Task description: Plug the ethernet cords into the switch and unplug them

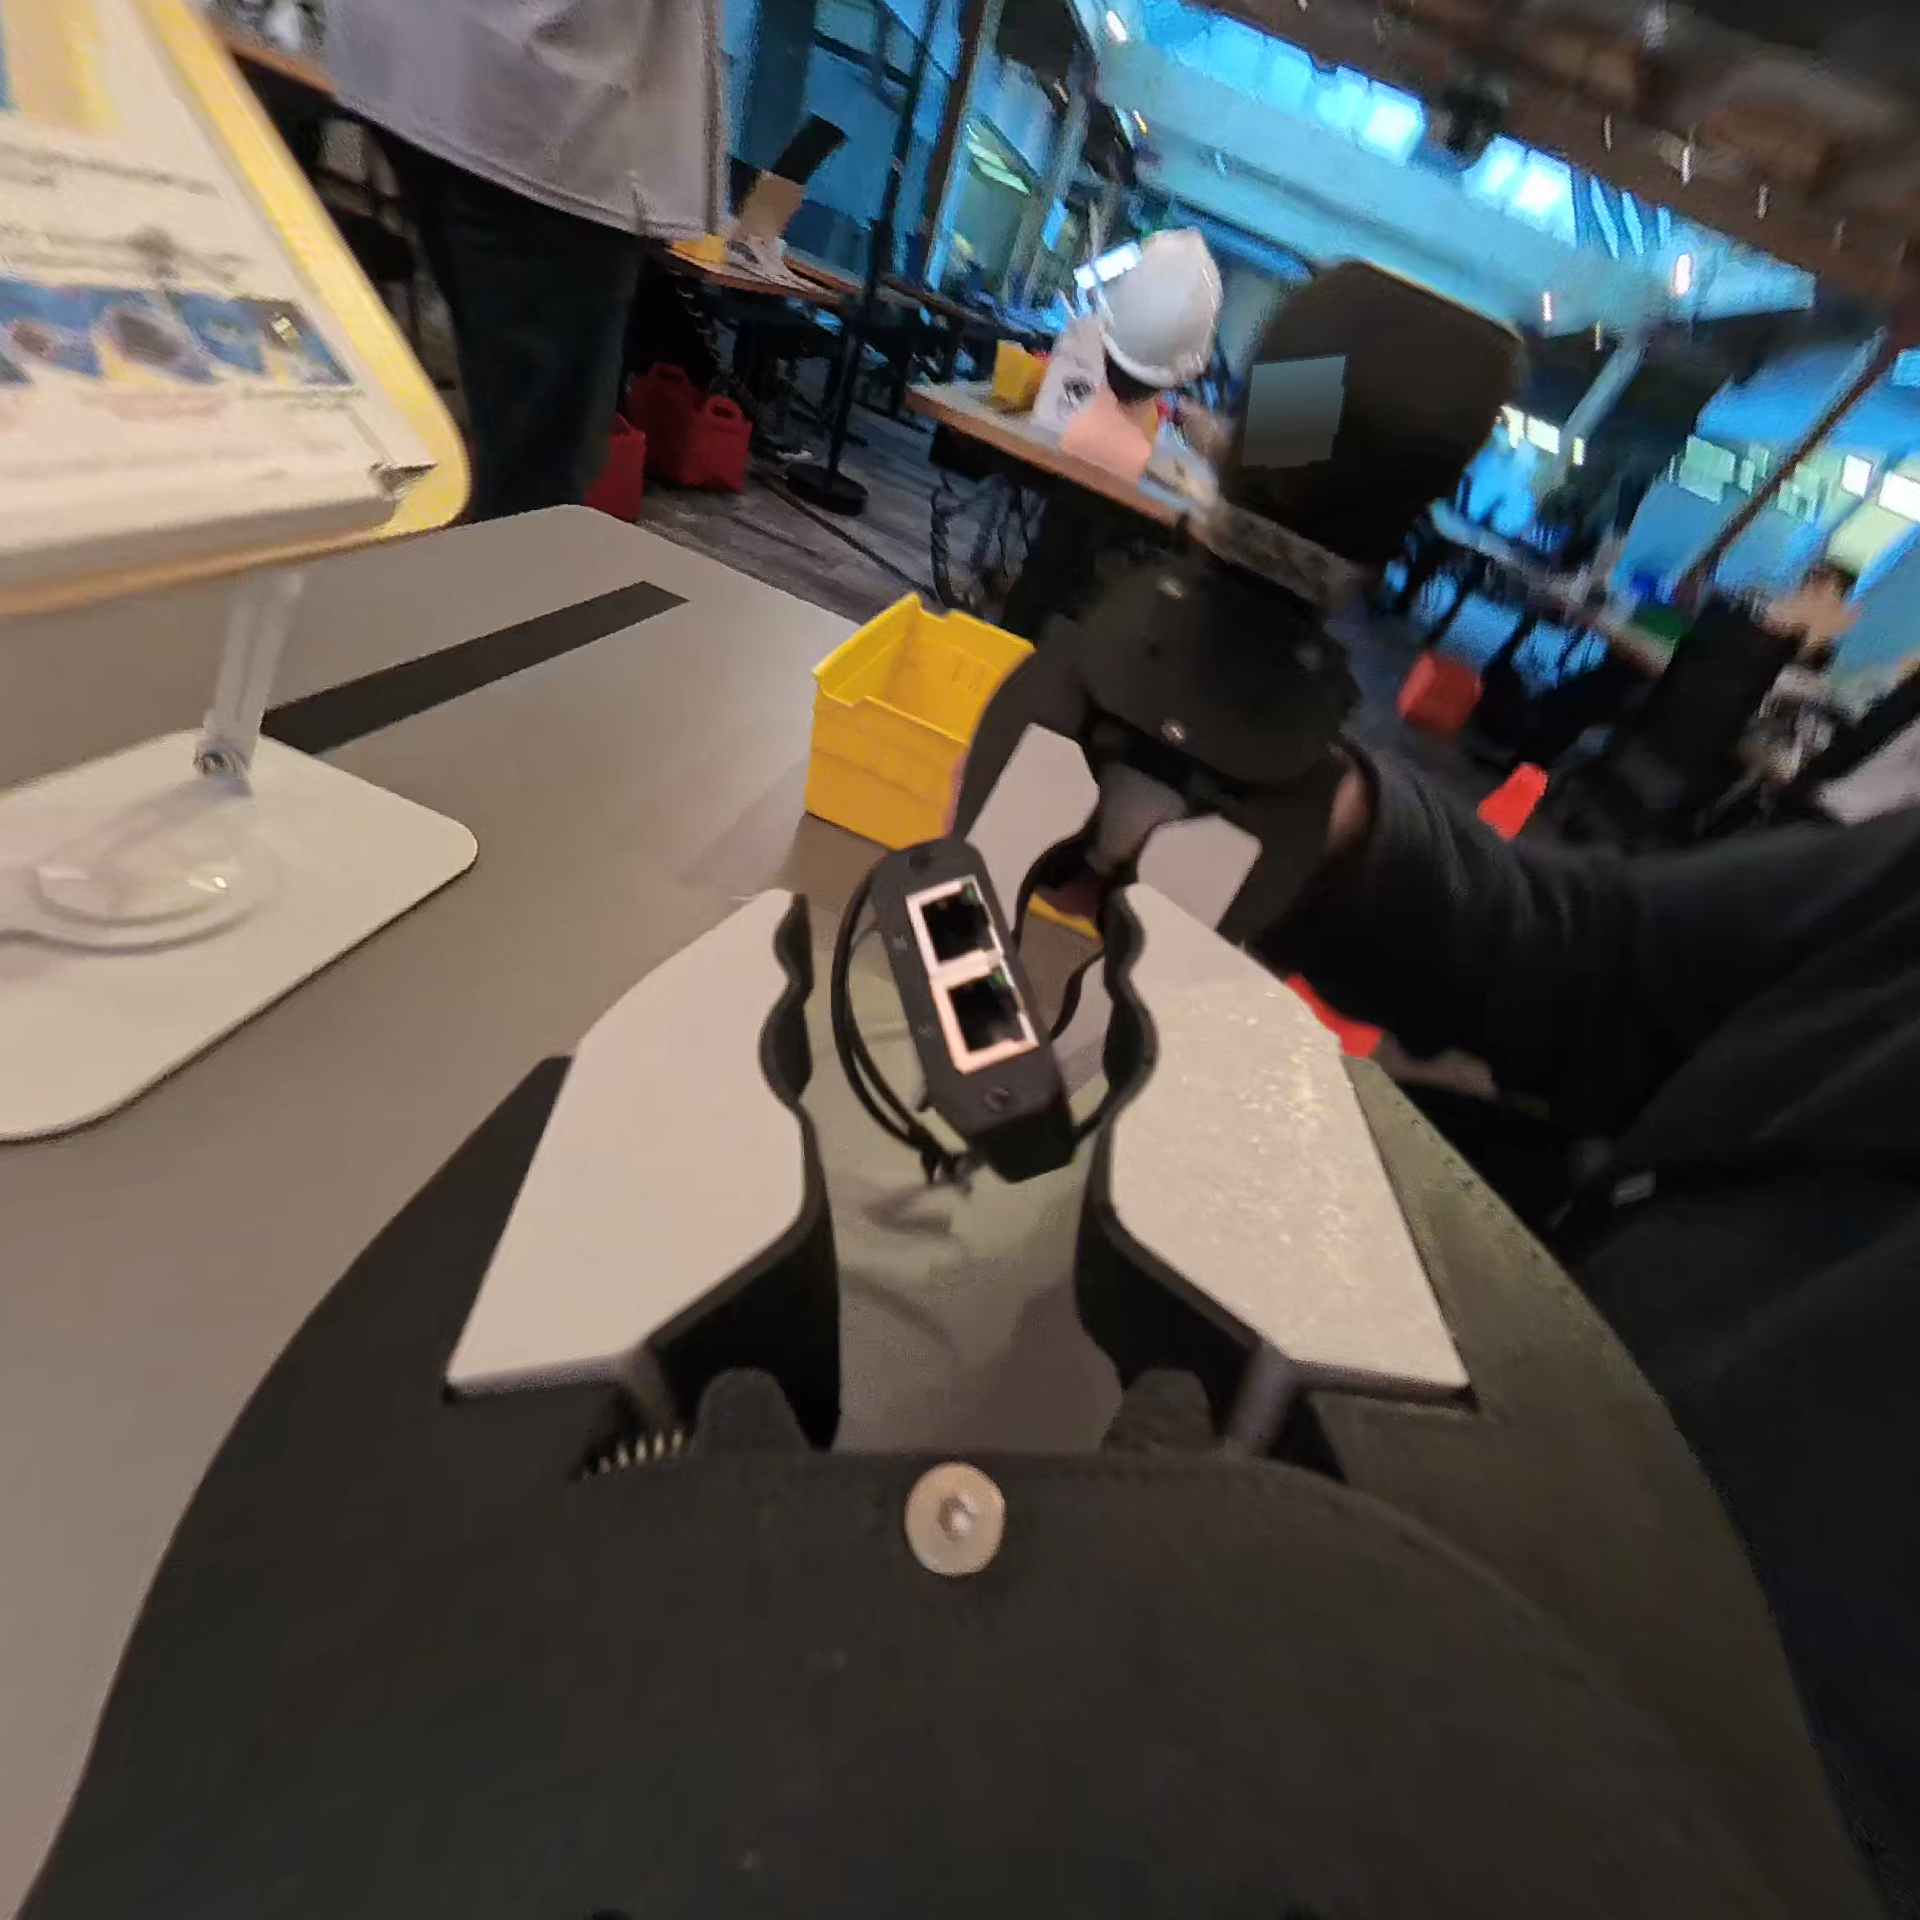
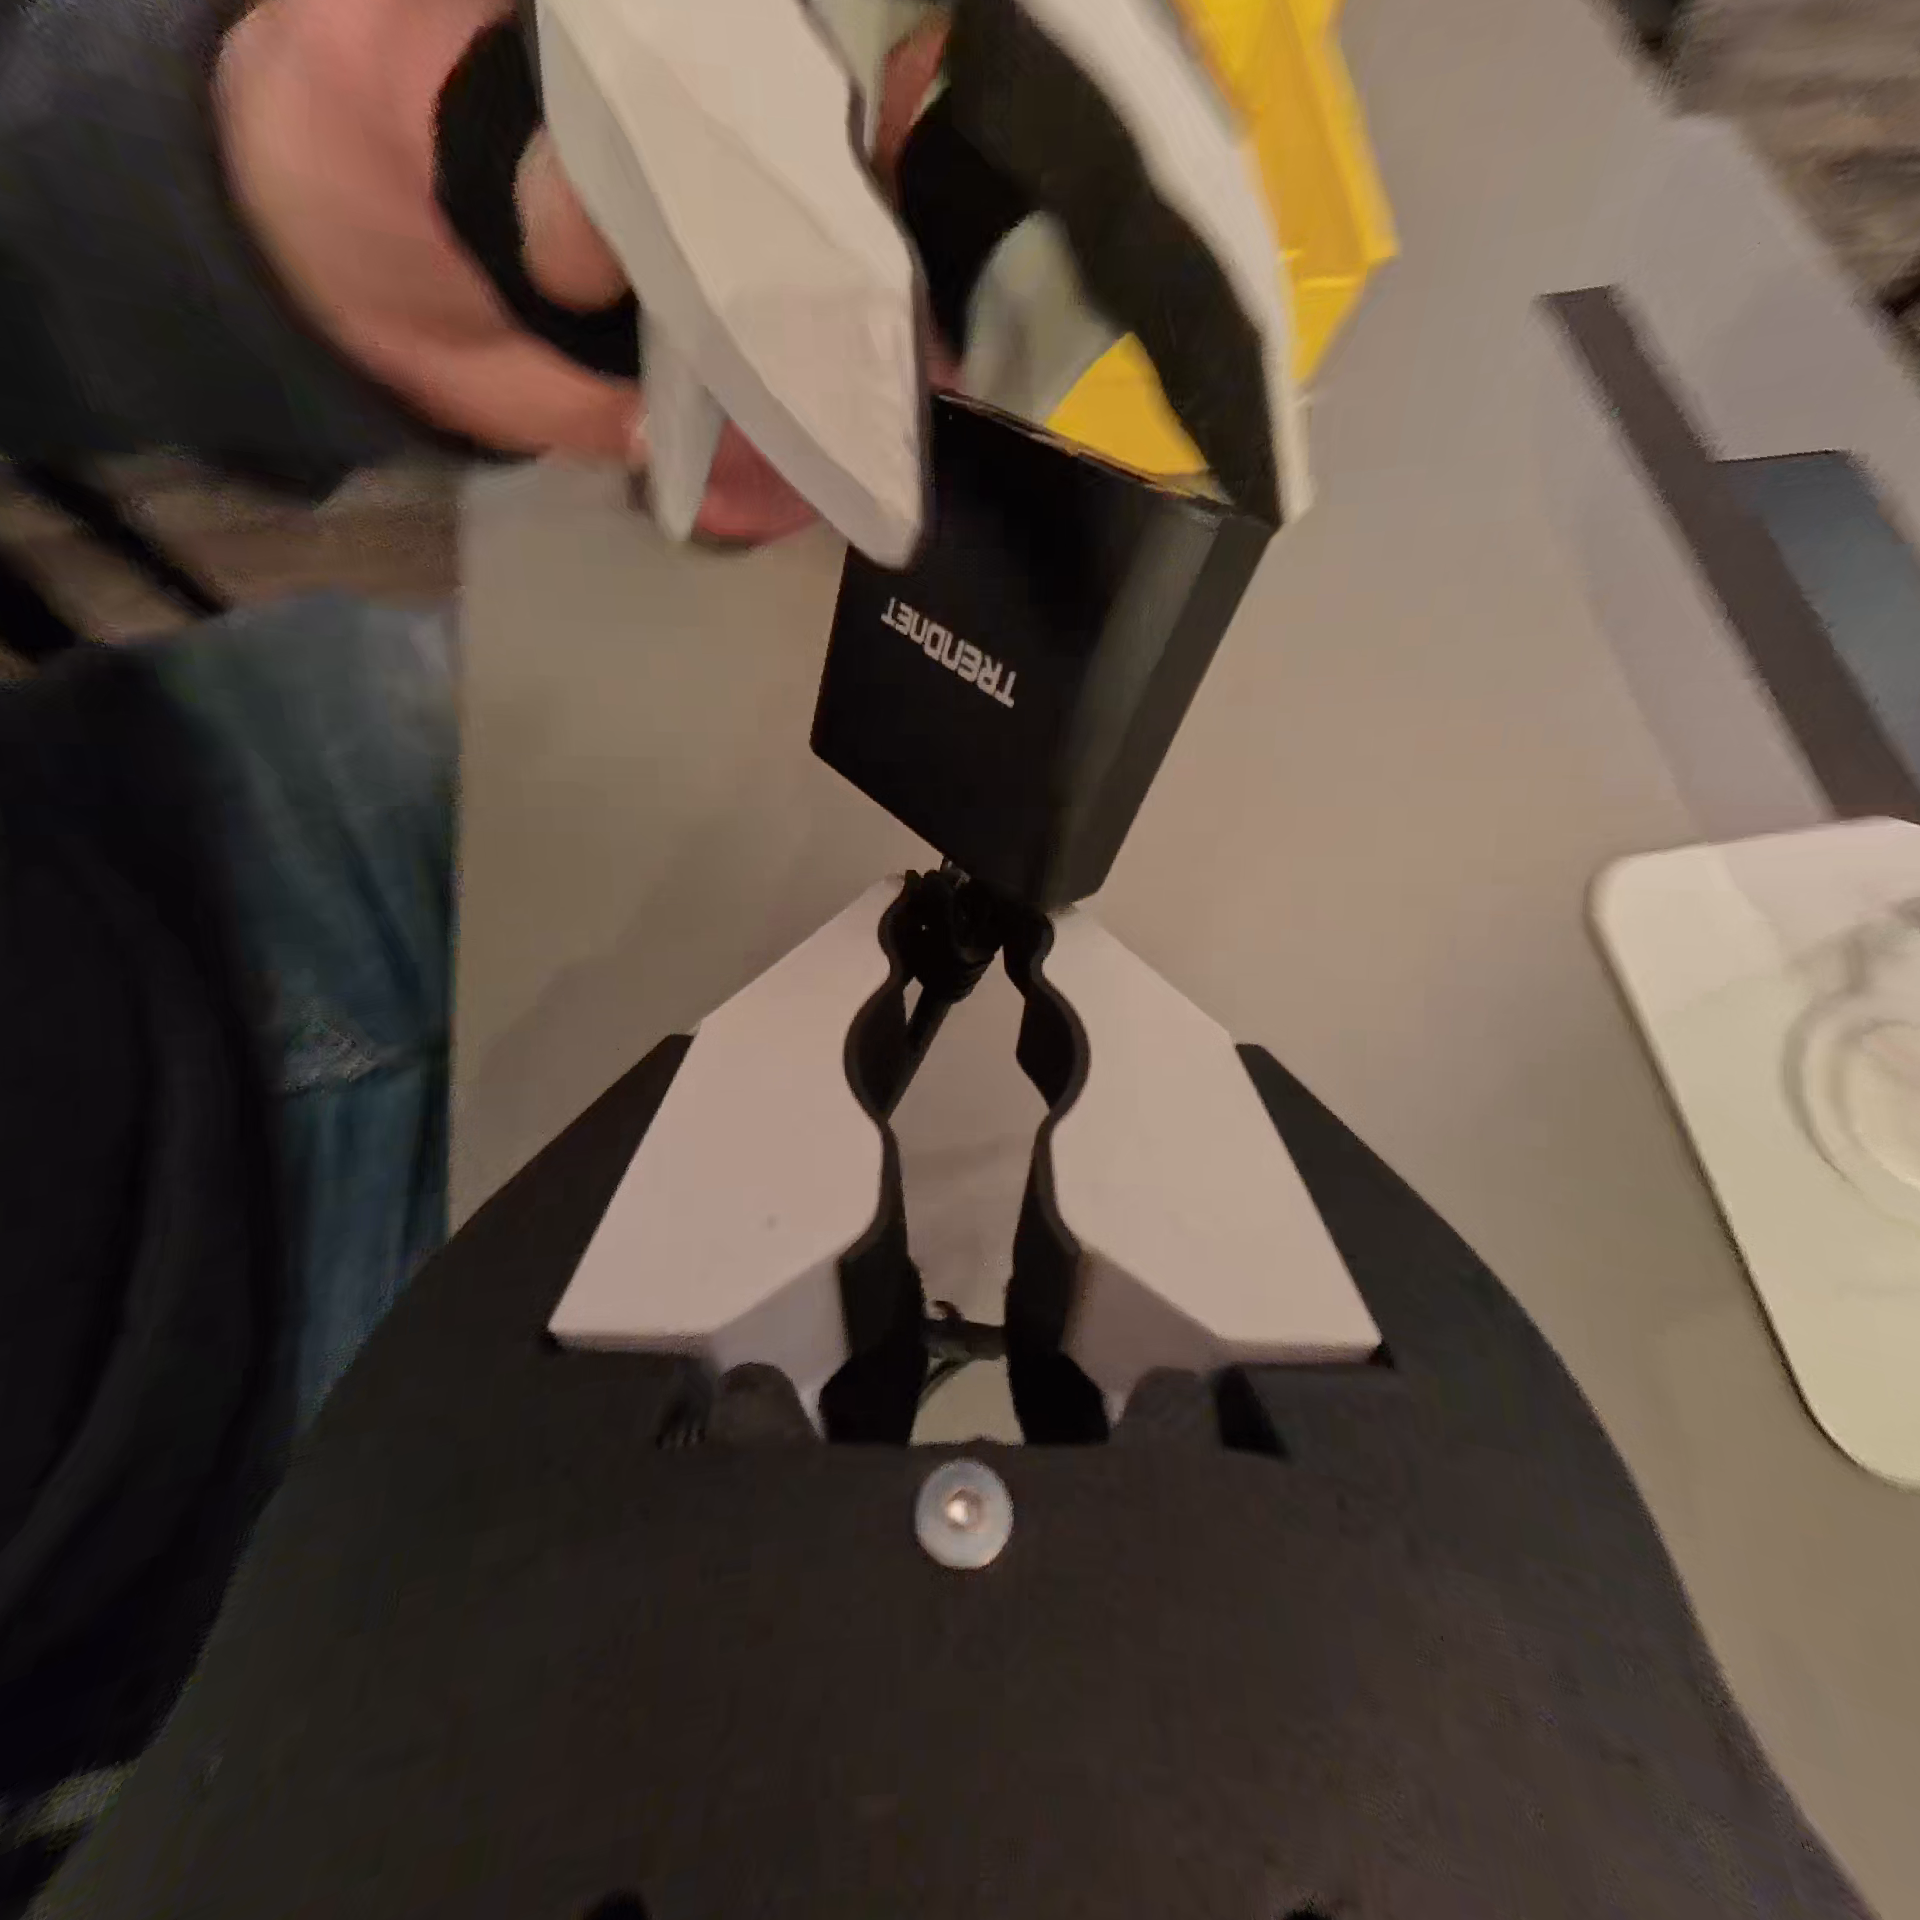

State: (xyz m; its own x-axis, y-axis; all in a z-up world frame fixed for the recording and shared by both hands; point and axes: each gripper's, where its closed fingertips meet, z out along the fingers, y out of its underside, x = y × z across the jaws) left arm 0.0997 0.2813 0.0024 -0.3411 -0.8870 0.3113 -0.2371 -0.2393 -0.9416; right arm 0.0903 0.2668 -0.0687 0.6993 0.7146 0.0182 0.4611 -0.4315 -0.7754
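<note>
A small black switch (image 1: 971,997) with two empty ports facing the left wrist camera hangs tilted above the grey table (image 1: 623,831). Its plain back shows in the right wrist view (image 2: 1018,665). My left gripper (image 1: 956,914) is open, its jaws standing either side of the switch's far end, also seen in the right wrist view (image 2: 1091,499). My right gripper (image 2: 966,914) is shut on a bundled black cord (image 2: 935,997) right at the switch's near end. That cord loops beside the switch (image 1: 847,997), with the right gripper (image 1: 1070,883) behind it.
A yellow bin (image 1: 894,727) stands on the table behind the switch. A sign holder with a white base (image 1: 208,883) stands at the left. A black strip (image 1: 468,665) crosses the table. People and other tables fill the background. Spacing between my two grippers at the tips: around 7 cm.
</note>
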